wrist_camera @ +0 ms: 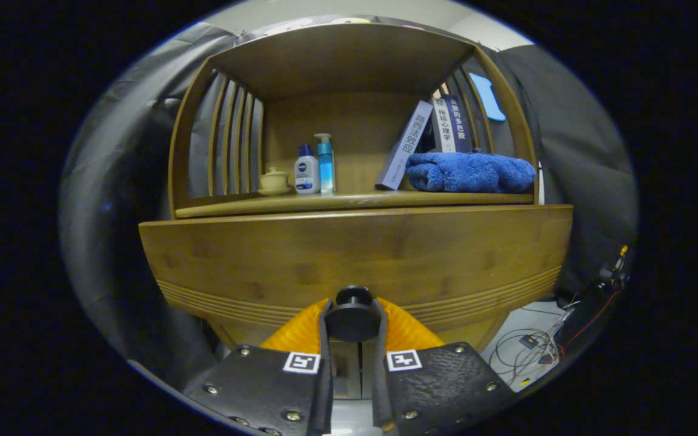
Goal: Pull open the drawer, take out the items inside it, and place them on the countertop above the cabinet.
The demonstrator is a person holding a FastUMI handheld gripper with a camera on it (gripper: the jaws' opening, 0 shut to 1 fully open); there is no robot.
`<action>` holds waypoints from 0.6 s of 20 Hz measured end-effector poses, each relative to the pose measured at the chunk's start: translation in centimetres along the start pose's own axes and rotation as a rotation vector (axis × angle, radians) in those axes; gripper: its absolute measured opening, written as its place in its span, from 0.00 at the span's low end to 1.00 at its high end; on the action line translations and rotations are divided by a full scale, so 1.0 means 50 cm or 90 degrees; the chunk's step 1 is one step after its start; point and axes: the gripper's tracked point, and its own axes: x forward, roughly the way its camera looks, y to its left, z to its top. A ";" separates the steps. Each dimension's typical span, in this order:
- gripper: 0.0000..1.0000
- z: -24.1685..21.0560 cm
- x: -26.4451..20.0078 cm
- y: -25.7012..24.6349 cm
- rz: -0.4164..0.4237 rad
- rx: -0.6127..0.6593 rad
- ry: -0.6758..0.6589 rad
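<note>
Tool seemingly clamped on drawer knob

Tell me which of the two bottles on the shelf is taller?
The slim clear-blue pump bottle is taller; the squat white bottle with a dark blue cap beside it, next to the small cream lidded cup, is shorter.

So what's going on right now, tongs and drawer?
Tongs shut on knob. Drawer front close ahead, not visibly open. Nothing in the way.

blue towel, leaning books, two bottles, small lidded cup, floor cables
</note>
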 end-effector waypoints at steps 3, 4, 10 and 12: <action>0.26 -0.010 -0.054 -0.003 -0.007 -0.015 -0.009; 0.26 -0.014 -0.074 -0.003 -0.011 -0.010 -0.011; 0.26 -0.050 -0.176 -0.003 -0.019 0.000 0.008; 0.25 -0.062 -0.202 -0.005 -0.017 0.006 0.017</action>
